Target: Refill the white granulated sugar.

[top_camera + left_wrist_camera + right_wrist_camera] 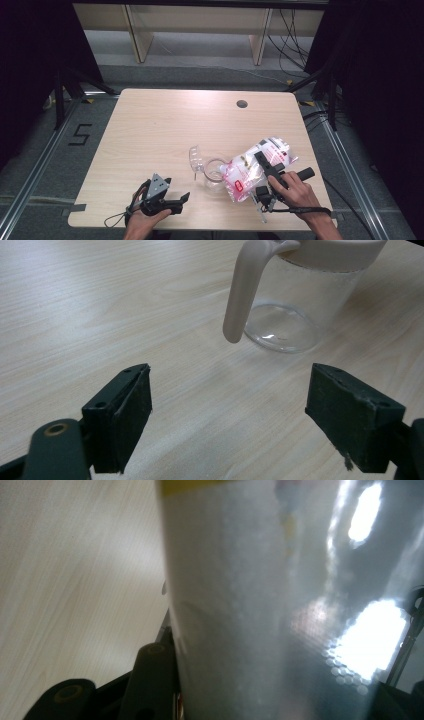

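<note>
Nearest to me, at the front edge of the pale wooden table (150, 125), my left hand (142, 220) rests with the left tongs (186, 198) lying low and pointing right; in the left gripper view their jaws stand wide apart with nothing between them, only bare wood. At the front right, my right hand (295, 192) holds the right tongs (260, 156), whose jaws are clamped on a clear plastic bag (255, 167) with white and red print; in the right gripper view the shiny bag (280, 600) sits pressed between the jaws. The bag lies tilted on the table, its lower end against a clear pitcher (212, 172) at the middle front. In the left gripper view the pitcher (300, 295) stands just beyond the open jaws, its pale handle (245, 290) hanging toward them. Farther off, a small round hole (242, 104) marks the table's back edge.
</note>
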